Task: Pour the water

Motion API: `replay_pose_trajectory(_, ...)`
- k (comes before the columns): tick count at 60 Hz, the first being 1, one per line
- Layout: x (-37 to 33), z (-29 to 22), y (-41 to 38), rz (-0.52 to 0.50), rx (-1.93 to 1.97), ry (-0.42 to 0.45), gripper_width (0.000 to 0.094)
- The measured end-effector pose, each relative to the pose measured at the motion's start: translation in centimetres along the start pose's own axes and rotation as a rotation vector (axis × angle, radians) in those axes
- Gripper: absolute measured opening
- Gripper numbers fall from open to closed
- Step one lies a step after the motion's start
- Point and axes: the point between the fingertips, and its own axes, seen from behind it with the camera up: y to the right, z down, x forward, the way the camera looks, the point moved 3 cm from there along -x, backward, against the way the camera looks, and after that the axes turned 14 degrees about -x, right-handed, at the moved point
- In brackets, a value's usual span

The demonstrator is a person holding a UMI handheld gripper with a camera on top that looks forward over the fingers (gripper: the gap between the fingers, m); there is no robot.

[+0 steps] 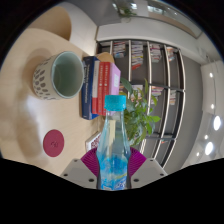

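**A:** What does the gripper [114, 172] have hold of, and how wide does it stand?

**B:** It is closed down to the width of the water bottle [113, 145]. The purple pads [92, 161] appear to press the bottle's lower body from either side, so the bottle looks carried, not resting on anything. Its blue cap [116, 102] is still on.

**A:** Why is it held so low on the body?

**B:** Probably to leave the neck free. The bottle stands upright, cap at twelve o'clock, which suits a bottle not yet tipped.

**A:** And where would the water go?

**B:** Likely the patterned mug [59, 76], at about ten o'clock from the bottle, on the pale round table [25, 60]. The view is rolled, so the mug's mouth seems to face sideways toward the bottle; it sits well apart from it.

**A:** Anything in the way?

**B:** A stack of books [100, 74] lies between mug and bottle, and a red coaster [53, 142] sits at nine o'clock. A leafy plant [140, 120] shows at three o'clock, in front of shelving [150, 65].

**A:** So how far along is the pouring?

**B:** By this view, it has not begun; the cap would seem to need removing first.
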Motion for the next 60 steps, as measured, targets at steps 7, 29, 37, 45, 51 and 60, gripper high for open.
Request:
replay_pose_trajectory(7, 1.1, -2.0, 0.3, 0.031, -0.222, -0.005, 0.0337)
replay_pose_trajectory(29, 1.8, -7.2, 3.1, 0.222, -0.712, 0.016, 0.0357)
replay_pose_trajectory(37, 1.9, -7.4, 2.5, 0.211, -0.736, 0.016, 0.0359)
replay_pose_trajectory(45, 1.2, -7.1, 2.8, 0.199, -0.588, 0.029, 0.0357)
replay_pose_trajectory(51, -0.1, -6.7, 4.7, 0.188, -0.303, 0.057, 0.0356)
replay_pose_trajectory(60, -2.8, -4.9, 8.7, 0.170, 0.207, 0.095, 0.0358)
